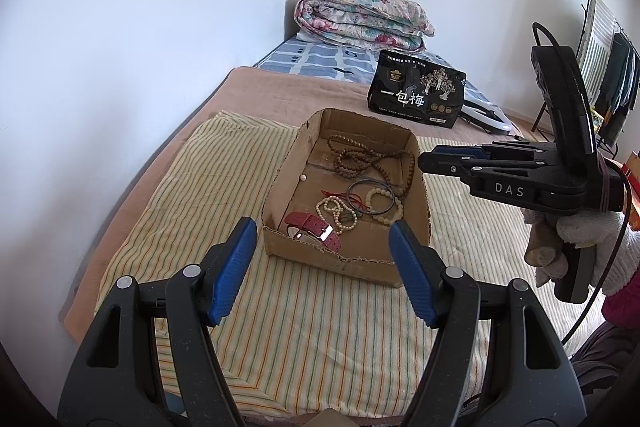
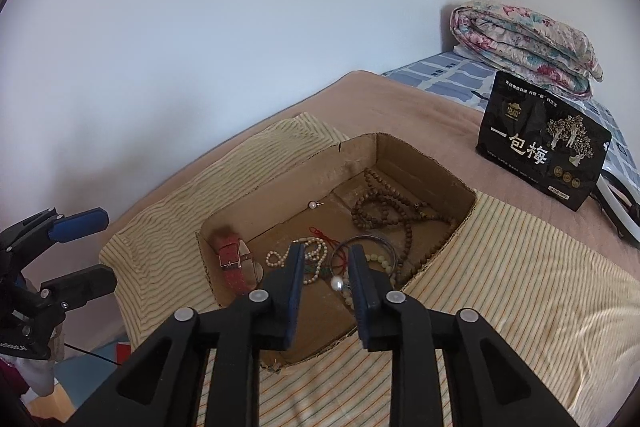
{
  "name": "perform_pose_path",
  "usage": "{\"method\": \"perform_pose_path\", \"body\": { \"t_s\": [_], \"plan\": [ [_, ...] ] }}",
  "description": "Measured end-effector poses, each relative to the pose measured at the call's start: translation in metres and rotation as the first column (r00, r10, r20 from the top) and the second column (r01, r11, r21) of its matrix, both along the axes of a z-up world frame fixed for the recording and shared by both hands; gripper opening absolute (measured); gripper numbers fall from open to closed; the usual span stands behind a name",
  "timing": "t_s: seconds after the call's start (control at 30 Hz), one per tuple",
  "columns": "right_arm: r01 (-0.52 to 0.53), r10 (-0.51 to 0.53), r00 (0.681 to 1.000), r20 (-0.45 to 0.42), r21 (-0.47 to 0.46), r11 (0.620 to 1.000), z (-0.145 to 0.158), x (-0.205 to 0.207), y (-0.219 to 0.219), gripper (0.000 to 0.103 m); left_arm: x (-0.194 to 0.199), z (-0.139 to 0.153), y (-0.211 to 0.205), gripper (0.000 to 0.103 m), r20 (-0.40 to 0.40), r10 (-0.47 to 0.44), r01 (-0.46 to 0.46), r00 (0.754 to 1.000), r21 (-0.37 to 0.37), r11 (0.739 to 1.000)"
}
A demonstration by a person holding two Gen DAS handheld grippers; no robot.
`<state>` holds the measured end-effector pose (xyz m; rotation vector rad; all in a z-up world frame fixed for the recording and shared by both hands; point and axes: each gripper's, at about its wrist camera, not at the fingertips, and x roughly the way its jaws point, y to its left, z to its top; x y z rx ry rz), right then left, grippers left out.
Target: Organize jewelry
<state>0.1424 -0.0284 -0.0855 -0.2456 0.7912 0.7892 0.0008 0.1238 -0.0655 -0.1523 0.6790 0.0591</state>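
A shallow cardboard box sits on a striped cloth on the bed. It holds a brown bead necklace, a red watch strap, a white bead string, a pale bead bracelet, a dark bangle, a loose pearl and another pearl. My left gripper is open, in front of the box's near wall. My right gripper is partly open above the box, with this pearl between its fingers.
A black snack bag stands behind the box. A folded floral quilt lies at the head of the bed. The wall runs along the left. A clothes rack stands at the right.
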Motion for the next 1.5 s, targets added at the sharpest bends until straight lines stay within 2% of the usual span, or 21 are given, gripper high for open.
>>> {"method": "perform_pose_path", "body": {
  "t_s": [0.33,0.47,0.57,0.67,0.73,0.8,0.9,0.97,1.03,1.1,1.27,1.5],
  "plan": [
    [0.012,-0.012,1.0,0.028,0.004,1.0,0.01,-0.009,-0.004,0.032,-0.007,0.009,-0.003,0.071,0.017,-0.001,0.001,1.0,0.016,1.0],
    [0.037,-0.037,0.998,0.052,0.006,0.999,0.016,-0.013,-0.011,0.05,-0.01,0.015,-0.005,0.071,0.031,-0.001,0.0,1.0,0.018,1.0],
    [0.065,-0.066,0.996,0.061,0.02,0.998,0.022,-0.015,-0.021,0.053,-0.012,0.019,-0.007,0.071,0.041,0.002,-0.004,0.999,0.027,1.0],
    [0.118,-0.119,0.989,0.082,0.021,0.993,0.028,-0.016,-0.031,0.066,-0.012,0.023,-0.01,0.071,0.052,0.005,-0.007,0.999,0.037,0.999],
    [0.149,-0.151,0.983,0.103,0.019,0.989,0.031,-0.018,-0.038,0.069,-0.012,0.025,-0.011,0.071,0.059,0.007,-0.01,0.998,0.04,0.999],
    [0.18,-0.18,0.976,0.123,0.014,0.984,0.035,-0.021,-0.044,0.079,-0.014,0.028,-0.013,0.071,0.066,0.008,-0.01,0.998,0.04,0.999],
    [0.216,-0.217,0.965,0.149,0.028,0.976,0.043,-0.027,-0.052,0.087,-0.015,0.031,-0.017,0.071,0.075,0.008,-0.011,0.997,0.048,0.999],
    [0.23,-0.234,0.959,0.159,0.042,0.972,0.048,-0.031,-0.058,0.088,-0.017,0.034,-0.02,0.077,0.081,0.009,-0.014,0.997,0.057,0.998],
    [0.243,-0.248,0.953,0.175,0.048,0.969,0.053,-0.035,-0.062,0.092,-0.019,0.037,-0.023,0.093,0.098,0.013,-0.019,0.995,0.061,0.998],
    [0.259,-0.263,0.944,0.201,0.05,0.965,0.057,-0.04,-0.065,0.097,-0.023,0.042,-0.025,0.095,0.117,0.02,-0.027,0.993,0.064,0.998],
    [0.27,-0.277,0.934,0.225,0.063,0.961,0.062,-0.05,-0.074,0.102,-0.026,0.05,-0.032,0.097,0.125,0.023,-0.033,0.992,0.08,0.996],
    [0.29,-0.299,0.923,0.243,0.073,0.954,0.067,-0.058,-0.086,0.103,-0.031,0.055,-0.04,0.101,0.122,0.05,-0.063,0.991,0.104,0.993]
  ]
}}
